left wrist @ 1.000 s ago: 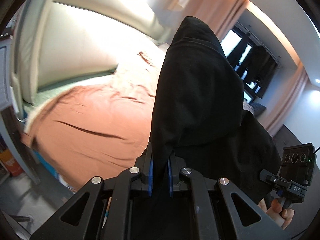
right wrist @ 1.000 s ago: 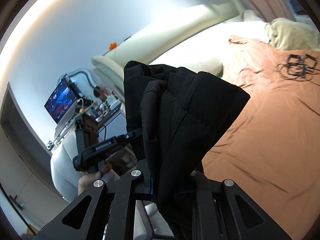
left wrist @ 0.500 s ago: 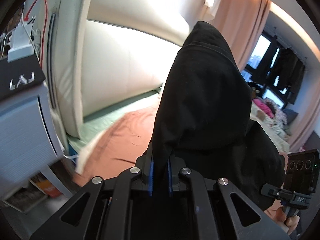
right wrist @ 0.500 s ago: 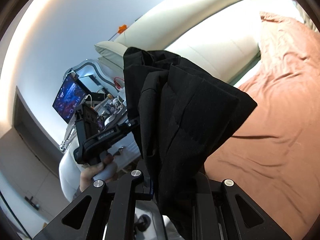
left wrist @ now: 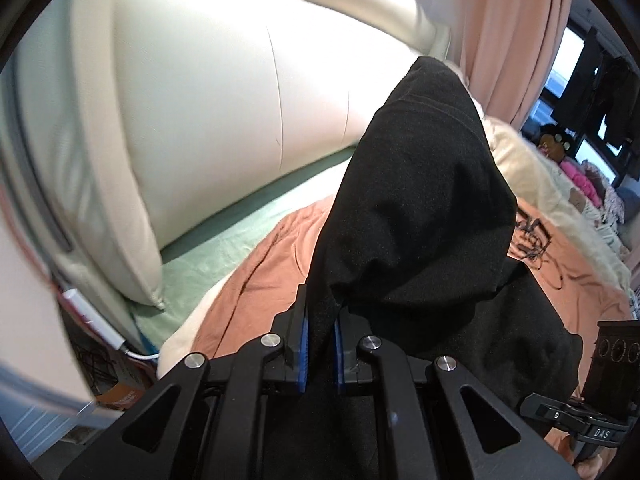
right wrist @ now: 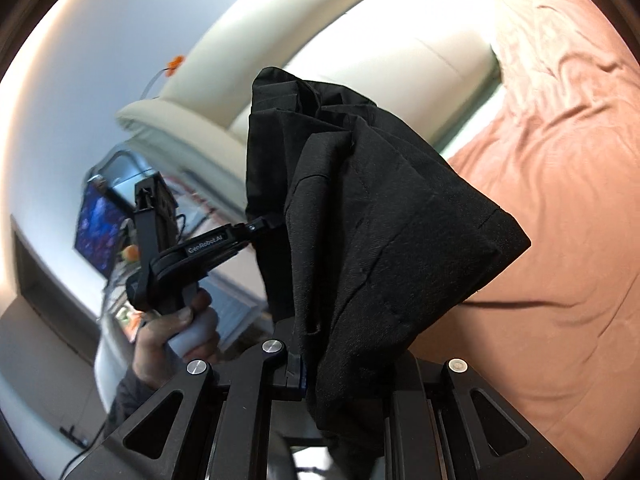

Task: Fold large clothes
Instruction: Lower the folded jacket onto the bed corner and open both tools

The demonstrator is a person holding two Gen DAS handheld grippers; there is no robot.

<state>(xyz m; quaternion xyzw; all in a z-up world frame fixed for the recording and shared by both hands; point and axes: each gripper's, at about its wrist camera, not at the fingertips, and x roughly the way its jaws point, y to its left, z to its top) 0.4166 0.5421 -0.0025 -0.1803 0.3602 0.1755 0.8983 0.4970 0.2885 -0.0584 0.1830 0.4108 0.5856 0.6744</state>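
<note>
The black garment is held up above the bed, bunched and draped, with both grippers clamped on it. In the left wrist view the left gripper is seen closed on a fold of the cloth: the blue-padded fingers are pressed against the fabric from both sides, and the rest of the garment rises in a hood-like peak in front of the camera. In the right wrist view the right gripper is likewise closed on the garment; only its left finger is exposed, the other being covered by hanging cloth.

The rust-coloured bedspread is shown by both views, as is the cream padded headboard at the head of the bed. Only the left wrist view shows the green sheet along the headboard edge, the peach curtain, the window with dark clothes hanging, and a tangle of dark cable lying on the bedspread toward the far side. Only the right wrist view shows the left hand wrapped around the left gripper's handle, and a lit monitor beyond the bed's side.
</note>
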